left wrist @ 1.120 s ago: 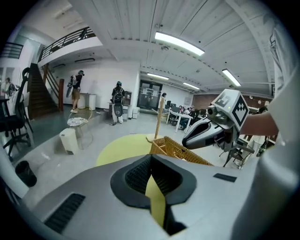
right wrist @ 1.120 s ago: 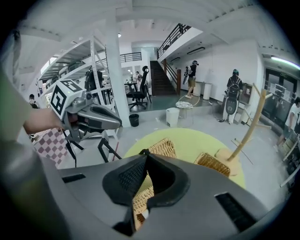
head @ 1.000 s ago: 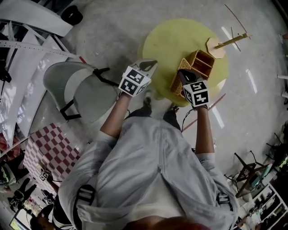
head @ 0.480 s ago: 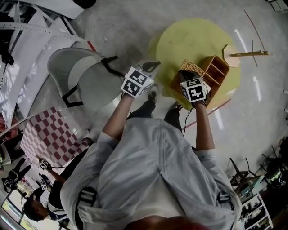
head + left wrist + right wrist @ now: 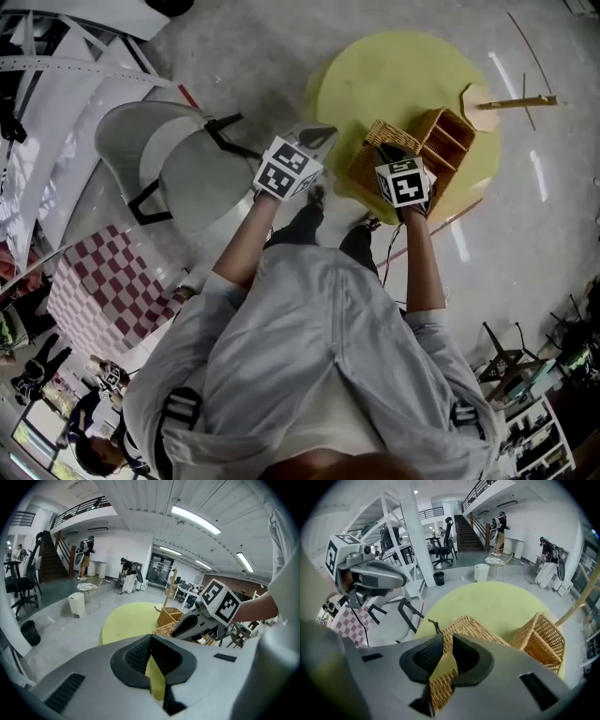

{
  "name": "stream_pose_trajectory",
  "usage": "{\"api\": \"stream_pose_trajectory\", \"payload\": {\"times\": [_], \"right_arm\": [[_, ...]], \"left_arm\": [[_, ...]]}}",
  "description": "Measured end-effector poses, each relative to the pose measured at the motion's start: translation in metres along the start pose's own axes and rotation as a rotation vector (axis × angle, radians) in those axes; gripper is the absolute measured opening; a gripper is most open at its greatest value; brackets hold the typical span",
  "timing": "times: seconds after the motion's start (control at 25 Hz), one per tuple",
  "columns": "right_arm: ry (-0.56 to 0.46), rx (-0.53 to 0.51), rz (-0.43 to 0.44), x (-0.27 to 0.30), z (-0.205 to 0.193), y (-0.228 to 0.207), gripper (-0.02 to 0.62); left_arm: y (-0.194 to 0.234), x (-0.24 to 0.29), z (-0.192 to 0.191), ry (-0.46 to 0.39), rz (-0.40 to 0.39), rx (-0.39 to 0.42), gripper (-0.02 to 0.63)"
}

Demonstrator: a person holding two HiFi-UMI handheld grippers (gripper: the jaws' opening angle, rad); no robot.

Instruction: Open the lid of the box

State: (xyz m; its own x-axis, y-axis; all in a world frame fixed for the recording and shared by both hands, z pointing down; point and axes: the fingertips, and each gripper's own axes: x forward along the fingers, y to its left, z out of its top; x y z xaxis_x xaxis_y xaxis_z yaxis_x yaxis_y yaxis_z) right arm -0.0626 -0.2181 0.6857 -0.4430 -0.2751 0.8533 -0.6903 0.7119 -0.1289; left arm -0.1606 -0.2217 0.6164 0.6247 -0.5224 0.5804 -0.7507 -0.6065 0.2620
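Note:
A wicker box (image 5: 442, 142) with open compartments stands on the round yellow table (image 5: 394, 75). Its flat woven lid (image 5: 367, 171) lies swung out to the box's left, toward me. My right gripper (image 5: 387, 152) is over the lid's near edge, shut on it. In the right gripper view the lid (image 5: 471, 627) runs out beyond the jaws of the right gripper (image 5: 447, 638), and the box (image 5: 541, 637) is to the right. My left gripper (image 5: 319, 136) hangs shut and empty beside the table's left edge. In its own view the left gripper (image 5: 151, 637) faces the table (image 5: 126, 620).
A grey chair (image 5: 178, 173) stands left of the table, under my left arm. A wooden stand with a rod (image 5: 487, 98) sits on the table's right edge. A checked cloth (image 5: 103, 291) lies at the lower left. People and office chairs are far off in the hall.
The head view has shifted. My right gripper stays at the lid's near edge, and the lid now lies a little further out from the box. The left gripper has hardly moved.

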Motion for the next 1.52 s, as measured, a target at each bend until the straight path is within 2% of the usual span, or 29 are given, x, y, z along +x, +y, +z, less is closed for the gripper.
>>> {"api": "stream_pose_trajectory", "payload": {"times": [0.2, 0.52, 0.72, 1.0, 1.2, 1.32, 1.52], "right_arm": [[-0.106, 0.059, -0.037, -0.055, 0.003, -0.027, 0.084], [-0.349, 0.102, -0.254, -0.189, 0.025, -0.100, 0.046], [-0.460, 0.039, -0.406, -0.272, 0.038, -0.131, 0.034], [-0.595, -0.009, -0.551, -0.367, 0.043, -0.154, 0.025], [-0.661, -0.048, -0.604, -0.410, 0.046, -0.158, 0.023], [-0.696, -0.062, -0.612, -0.429, 0.048, -0.158, 0.023], [-0.746, -0.081, -0.617, -0.452, 0.052, -0.159, 0.023]], "left_arm": [[-0.021, 0.009, 0.033, -0.027, -0.020, 0.056, 0.029], [-0.065, 0.009, 0.120, -0.158, -0.019, 0.171, 0.029], [-0.098, 0.003, 0.176, -0.253, -0.017, 0.251, 0.029], [-0.143, -0.011, 0.244, -0.372, -0.005, 0.355, 0.029], [-0.168, -0.021, 0.277, -0.440, 0.005, 0.411, 0.029], [-0.180, -0.028, 0.290, -0.469, 0.013, 0.453, 0.029], [-0.191, -0.039, 0.310, -0.521, 0.027, 0.476, 0.029]]}}
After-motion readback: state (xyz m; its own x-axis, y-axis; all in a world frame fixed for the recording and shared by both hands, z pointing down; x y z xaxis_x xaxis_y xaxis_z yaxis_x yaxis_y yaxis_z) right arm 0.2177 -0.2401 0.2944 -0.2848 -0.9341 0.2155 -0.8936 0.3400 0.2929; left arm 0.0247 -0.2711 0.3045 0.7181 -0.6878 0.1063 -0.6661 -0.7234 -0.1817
